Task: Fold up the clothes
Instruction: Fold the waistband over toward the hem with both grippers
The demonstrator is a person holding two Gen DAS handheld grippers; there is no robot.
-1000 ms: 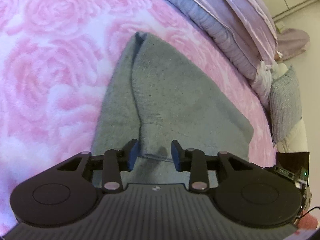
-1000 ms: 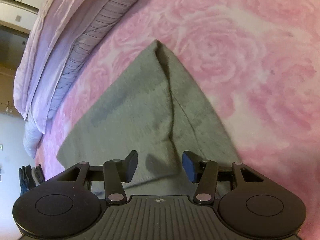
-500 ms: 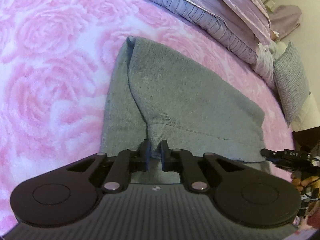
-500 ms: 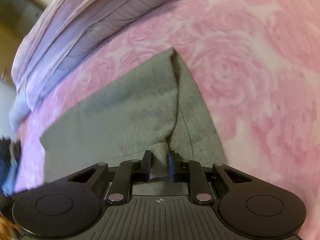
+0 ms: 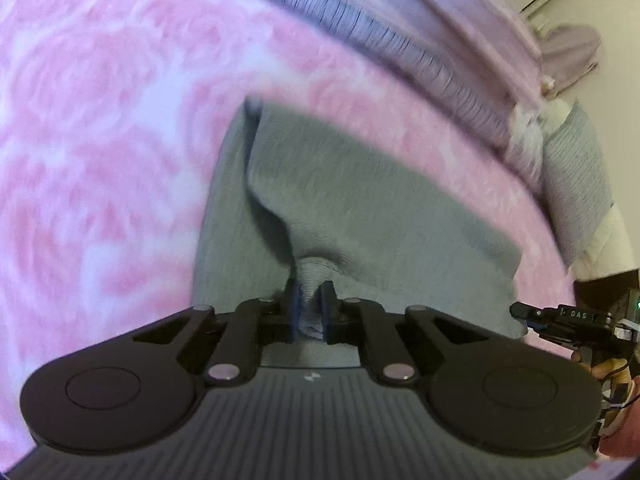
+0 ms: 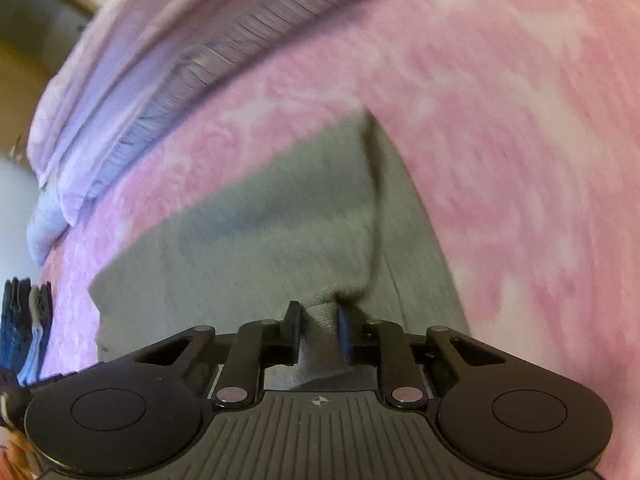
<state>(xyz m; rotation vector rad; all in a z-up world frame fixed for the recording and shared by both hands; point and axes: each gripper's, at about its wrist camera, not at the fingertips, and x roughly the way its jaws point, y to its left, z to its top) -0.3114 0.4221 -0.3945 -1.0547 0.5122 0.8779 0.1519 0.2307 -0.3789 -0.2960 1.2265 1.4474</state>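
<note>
A grey knit garment (image 5: 360, 200) lies folded on a pink rose-patterned blanket (image 5: 100, 120). In the left wrist view my left gripper (image 5: 311, 292) is shut on the ribbed hem at its near left corner, and the cloth rises into the jaws. The right wrist view shows the same garment (image 6: 260, 248) on the blanket (image 6: 520, 120). There my right gripper (image 6: 318, 312) is closing its jaws on the hem at the near right corner, pads pressing bunched cloth. Both frames are motion-blurred. The right gripper's tip (image 5: 560, 316) also shows at the left view's right edge.
A folded purple quilt (image 5: 400, 12) (image 6: 140, 80) runs along the far side of the bed. A grey pillow (image 5: 576, 184) sits past the bed's right end. Dark blue clothes (image 6: 24, 320) show at the left edge. A person's hand (image 5: 612, 400) is at the lower right.
Both grippers went from open around the hem to pinched on it. Each near corner is now lifted a little, and both views have rolled and blurred.
</note>
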